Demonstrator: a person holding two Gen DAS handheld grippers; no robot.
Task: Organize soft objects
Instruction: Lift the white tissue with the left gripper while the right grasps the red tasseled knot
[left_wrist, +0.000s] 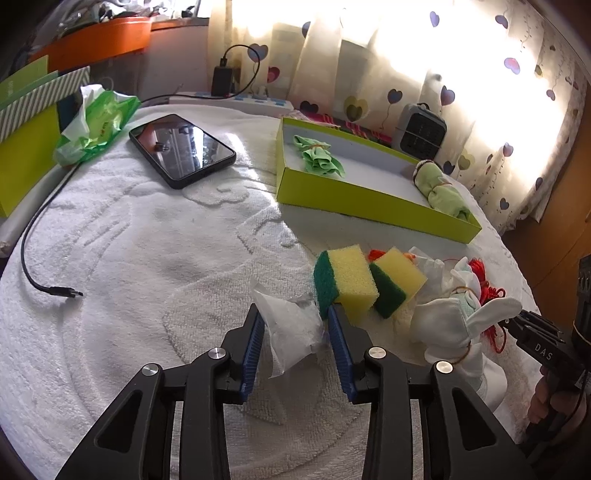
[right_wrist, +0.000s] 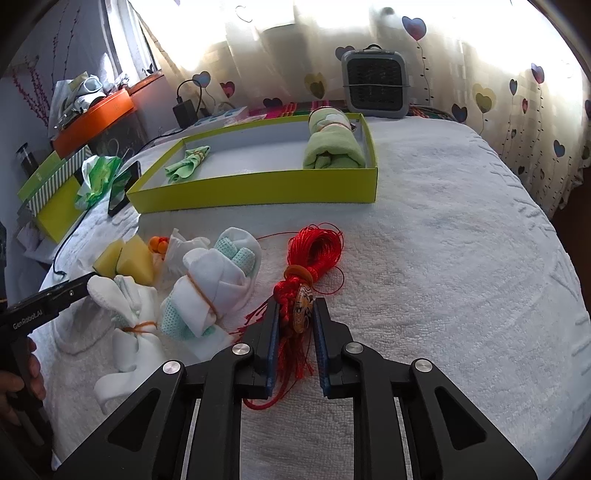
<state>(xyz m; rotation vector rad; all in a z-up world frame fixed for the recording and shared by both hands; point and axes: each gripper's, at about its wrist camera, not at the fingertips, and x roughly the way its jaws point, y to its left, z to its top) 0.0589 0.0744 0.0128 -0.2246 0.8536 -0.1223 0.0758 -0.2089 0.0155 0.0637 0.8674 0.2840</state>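
A: Right claw (right_wrist: 295, 314) pinching the red tassel cord (right_wrist: 314, 247) at its knotted neck, on the white towel (right_wrist: 443, 258) before the green box (right_wrist: 258, 184). Limp, light; strands likely trail.

B: Left claw (left_wrist: 295, 325) closed around crumpled tissue (left_wrist: 291, 332), beside the sponges (left_wrist: 351, 280). Flimsy; probably tears easily.

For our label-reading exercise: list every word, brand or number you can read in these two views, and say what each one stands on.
"DAS": white letters on the black body of the right gripper, seen from the left wrist view.
"GenRobot.AI": white letters on the black body of the left gripper, seen from the right wrist view.
Green tissue pack: print too blurred to read.
Red tassel charm: its pattern is not legible as text.
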